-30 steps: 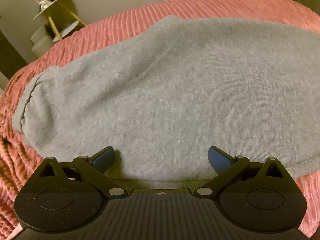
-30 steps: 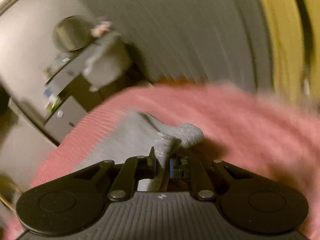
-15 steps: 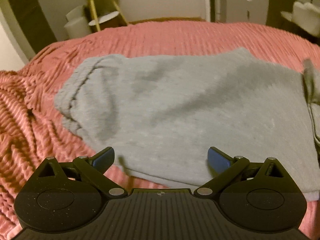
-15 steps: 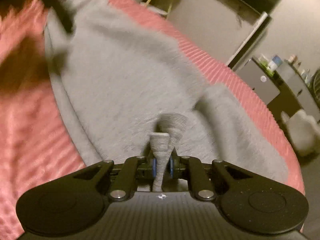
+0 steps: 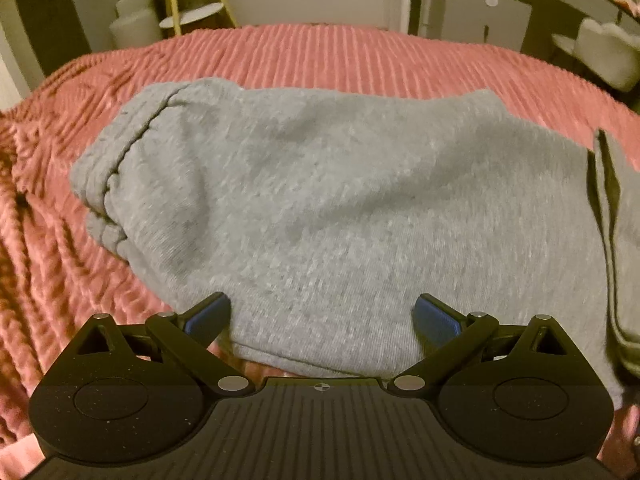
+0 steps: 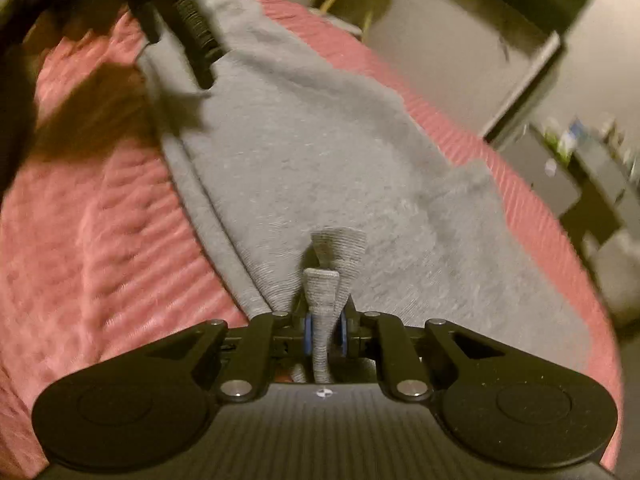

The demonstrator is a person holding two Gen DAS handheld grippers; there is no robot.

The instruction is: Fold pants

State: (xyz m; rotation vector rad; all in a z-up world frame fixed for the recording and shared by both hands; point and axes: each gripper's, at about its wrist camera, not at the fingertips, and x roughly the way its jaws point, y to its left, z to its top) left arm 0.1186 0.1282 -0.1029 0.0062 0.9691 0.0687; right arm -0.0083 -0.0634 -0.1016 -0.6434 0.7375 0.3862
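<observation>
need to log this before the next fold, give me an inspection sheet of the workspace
surface: bed with a ribbed pink blanket, rumpled at the left edge
job's things: gray pants lie folded on the blanket, cuffs stacked at the left; a pinched ribbed end stands up at the right
clutter: nothing seen on the blanket
grippers: left gripper open, jaws spread over the near edge of the pants, holding nothing; right gripper shut on the ribbed end of the pants
cables: nothing seen
surroundings: small round side table with yellow legs, gray cabinet, dim room, edges blurred
</observation>
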